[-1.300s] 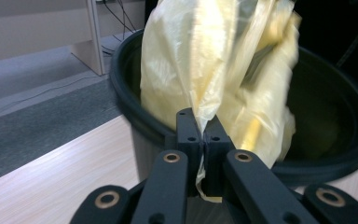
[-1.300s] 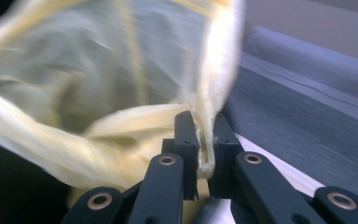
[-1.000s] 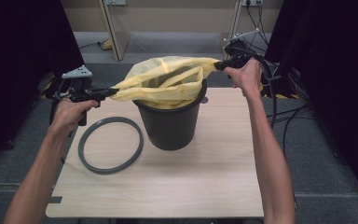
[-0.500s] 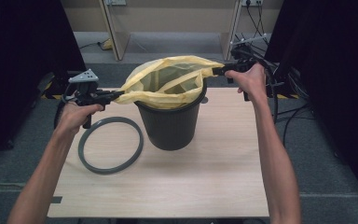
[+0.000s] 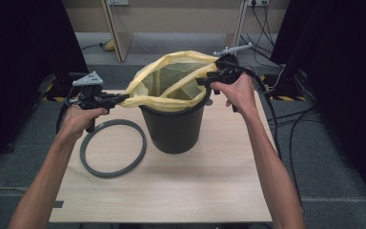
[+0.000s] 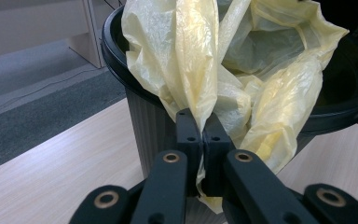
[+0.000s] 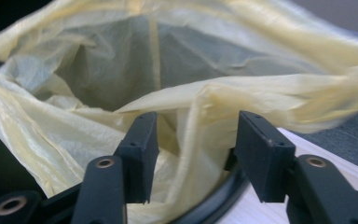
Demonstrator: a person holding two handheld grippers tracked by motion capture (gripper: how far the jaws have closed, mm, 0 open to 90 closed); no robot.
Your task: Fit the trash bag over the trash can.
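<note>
A yellow plastic bag [image 5: 171,83] hangs in a black bin [image 5: 174,129] on the table. My left gripper [image 5: 124,98] is left of the bin, shut on a bunched fold of the bag's rim [image 6: 191,60] and pulling it out over the bin's edge [image 6: 149,121]. My right gripper [image 5: 201,81] is at the bin's right rim. Its jaws have just been opening, then eased slightly narrower. They stand open [image 7: 196,140] with a loose fold of the bag [image 7: 242,88] between them, and the pads do not press on it.
A grey ring [image 5: 113,148] lies flat on the wooden table [image 5: 195,191], left of the bin and under my left forearm. Cables run over the floor at the right. Dark curtains close in both sides.
The right gripper's jaws have opened and let go of the bag's rim. It moved left to the bin's rim. The bag's right side is no longer stretched. The left gripper keeps its hold.
</note>
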